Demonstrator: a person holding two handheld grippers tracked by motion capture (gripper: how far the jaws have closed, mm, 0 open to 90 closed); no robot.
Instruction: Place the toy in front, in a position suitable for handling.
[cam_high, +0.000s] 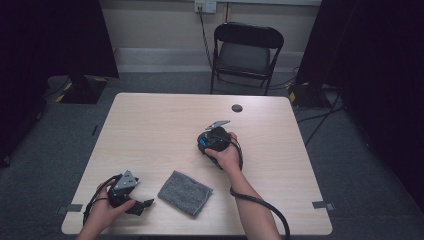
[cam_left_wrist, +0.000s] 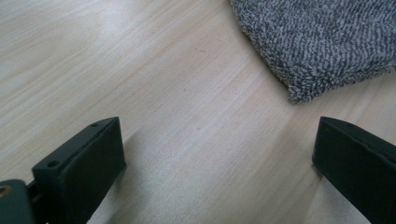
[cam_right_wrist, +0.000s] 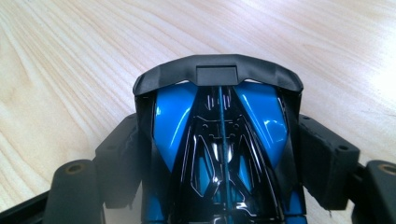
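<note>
A blue and black toy car sits between the jaws of my right gripper, which press on both its sides; its black rear wing points away from the camera, just above the wood. In the high view the right gripper is at the table's middle, with the car showing as a blue patch. A folded grey cloth lies near the front edge. My left gripper rests left of it, open, with bare wood between its jaws. In the left gripper view the cloth lies ahead to the right.
The light wooden table has a round cable hole near its far edge. A black folding chair stands behind the table. Cables trail from both grippers over the front edge.
</note>
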